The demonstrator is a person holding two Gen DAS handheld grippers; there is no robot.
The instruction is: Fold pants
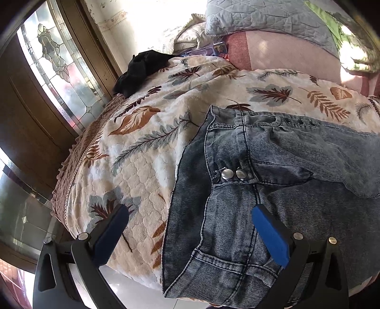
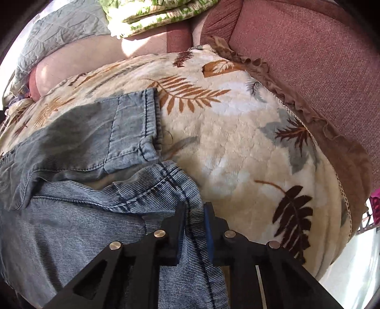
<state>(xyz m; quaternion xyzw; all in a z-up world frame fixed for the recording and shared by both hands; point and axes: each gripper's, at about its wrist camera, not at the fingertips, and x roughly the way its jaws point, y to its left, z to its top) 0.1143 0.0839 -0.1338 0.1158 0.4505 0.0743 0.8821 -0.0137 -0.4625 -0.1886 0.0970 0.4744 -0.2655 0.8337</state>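
Note:
Blue-grey jeans (image 1: 273, 171) lie on a leaf-patterned blanket (image 1: 147, 142); the waistband with two metal buttons (image 1: 234, 174) faces the left wrist view. My left gripper (image 1: 190, 228) is open, its blue pads (image 1: 270, 235) spread above the waist end, holding nothing. In the right wrist view the two leg ends (image 2: 135, 128) lie on the blanket (image 2: 237, 142). My right gripper (image 2: 194, 228) is shut on the hem edge of the near leg (image 2: 185, 190), the denim pinched between the fingers.
A black garment (image 1: 140, 69) lies at the blanket's far left corner. A grey quilted pillow (image 1: 261, 16) and a green patterned cloth (image 2: 147, 14) sit at the back. A pink-red sofa back (image 2: 308, 59) borders the right. A glass door (image 1: 54, 61) stands at the left.

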